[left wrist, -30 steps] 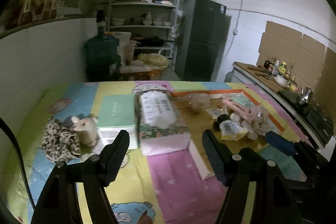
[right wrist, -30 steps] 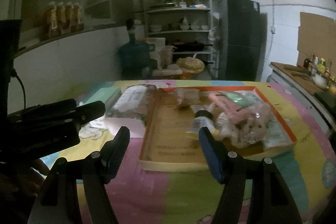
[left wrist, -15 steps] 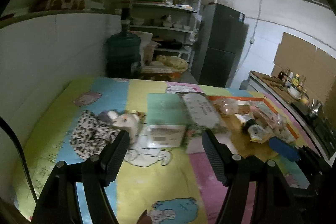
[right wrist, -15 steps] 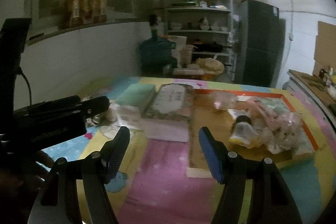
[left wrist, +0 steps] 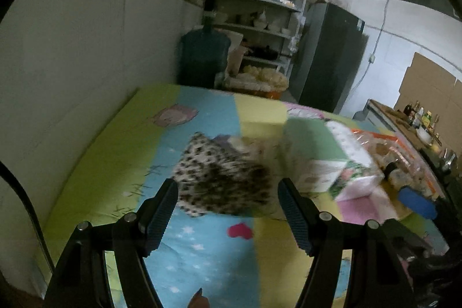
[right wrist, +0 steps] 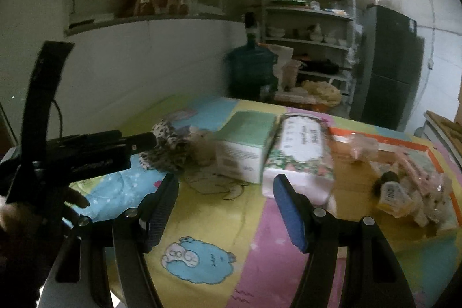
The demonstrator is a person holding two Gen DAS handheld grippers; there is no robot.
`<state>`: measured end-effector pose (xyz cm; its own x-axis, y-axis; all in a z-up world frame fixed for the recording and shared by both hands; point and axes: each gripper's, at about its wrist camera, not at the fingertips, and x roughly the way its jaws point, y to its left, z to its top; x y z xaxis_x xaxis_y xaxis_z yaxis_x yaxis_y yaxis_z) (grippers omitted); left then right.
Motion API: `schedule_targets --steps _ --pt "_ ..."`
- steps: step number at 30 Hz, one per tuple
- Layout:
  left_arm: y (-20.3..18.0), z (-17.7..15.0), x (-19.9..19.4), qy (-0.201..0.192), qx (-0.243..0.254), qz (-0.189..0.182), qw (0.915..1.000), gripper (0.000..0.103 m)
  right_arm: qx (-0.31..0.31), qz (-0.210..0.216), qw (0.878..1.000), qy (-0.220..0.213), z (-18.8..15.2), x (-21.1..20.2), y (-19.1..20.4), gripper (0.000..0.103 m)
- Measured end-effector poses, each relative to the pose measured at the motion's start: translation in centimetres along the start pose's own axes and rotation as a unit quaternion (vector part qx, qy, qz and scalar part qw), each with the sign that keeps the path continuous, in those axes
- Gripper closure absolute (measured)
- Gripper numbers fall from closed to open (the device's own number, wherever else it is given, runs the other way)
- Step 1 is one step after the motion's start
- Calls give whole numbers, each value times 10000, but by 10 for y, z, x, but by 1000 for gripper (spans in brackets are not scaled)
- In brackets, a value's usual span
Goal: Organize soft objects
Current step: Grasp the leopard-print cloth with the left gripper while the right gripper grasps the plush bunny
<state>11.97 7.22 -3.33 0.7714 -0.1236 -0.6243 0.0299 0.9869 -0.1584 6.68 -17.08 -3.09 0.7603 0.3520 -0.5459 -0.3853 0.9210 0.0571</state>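
At the far left of the table lay the leopard-print cloth (left wrist: 219, 181), crumpled in a loose heap on the bright patchwork table cover (left wrist: 202, 247), and our left gripper (left wrist: 228, 210) hovered just short of it, jaws spread wide with nothing between them. We judged the cloth light and limp, apt to sag and drag, so a pinch on a raised fold near its middle seemed safest. Touching its right side sat a small cream plush toy (right wrist: 203, 146), fuzzy and squashy; we would have taken it round the body. Next stood a stiff pale-green box (right wrist: 245, 145), then a soft pack of tissues (right wrist: 300, 155) in slick floral film, likely slippery. Our right gripper (right wrist: 226, 210) was also wide apart and empty above the cover, near the box and pack. Farthest right, a shallow orange-rimmed tray (right wrist: 375, 139) held a small bottle (right wrist: 391, 191) and pink crinkly-wrapped items (right wrist: 418, 184).
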Motion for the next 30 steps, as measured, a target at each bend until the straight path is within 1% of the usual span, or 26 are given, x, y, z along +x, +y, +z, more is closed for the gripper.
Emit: schedule_targets --steps 3,6,8,13,15,16,18,19,20,22,23,26,30 --pt "13 2 17 230 30 -34 9997 32 -48 79 9999 57 2 9 7 33" --pt "20 3 33 365 59 -34 9993 32 -105 115 9998 99 3 16 11 33" --pt "24 3 45 514 13 -123 9986 32 -136 124 9998 116 5 20 14 33" --pt "33 0 64 760 -78 -70 9970 32 -171 152 9996 176 5 28 13 33" --pt "37 -2 70 877 -210 -115 9959 35 -176 154 9995 207 6 32 13 33" --pt "40 -3 71 912 -257 -131 9954 39 -180 163 9994 226 6 34 13 33" --pt "44 -3 70 874 -347 -156 9954 53 -196 190 9993 253 7 38 14 33" --pt "45 -3 69 872 -367 -159 9954 67 -203 206 9992 262 7 40 16 33" --pt "46 -4 70 898 -389 -141 9951 79 -211 229 9992 269 8 42 16 33" --pt "47 -4 71 897 -414 -225 9949 88 -232 289 9989 275 8 44 18 33" --pt "47 -4 69 862 -407 -230 9952 92 -249 356 9987 267 9 45 20 33" --pt "47 -4 63 693 -370 -170 9968 96 -306 585 9975 242 14 47 24 33" --pt "52 -7 43 322 -353 209 9986 97 -536 1033 9929 257 25 51 34 33"
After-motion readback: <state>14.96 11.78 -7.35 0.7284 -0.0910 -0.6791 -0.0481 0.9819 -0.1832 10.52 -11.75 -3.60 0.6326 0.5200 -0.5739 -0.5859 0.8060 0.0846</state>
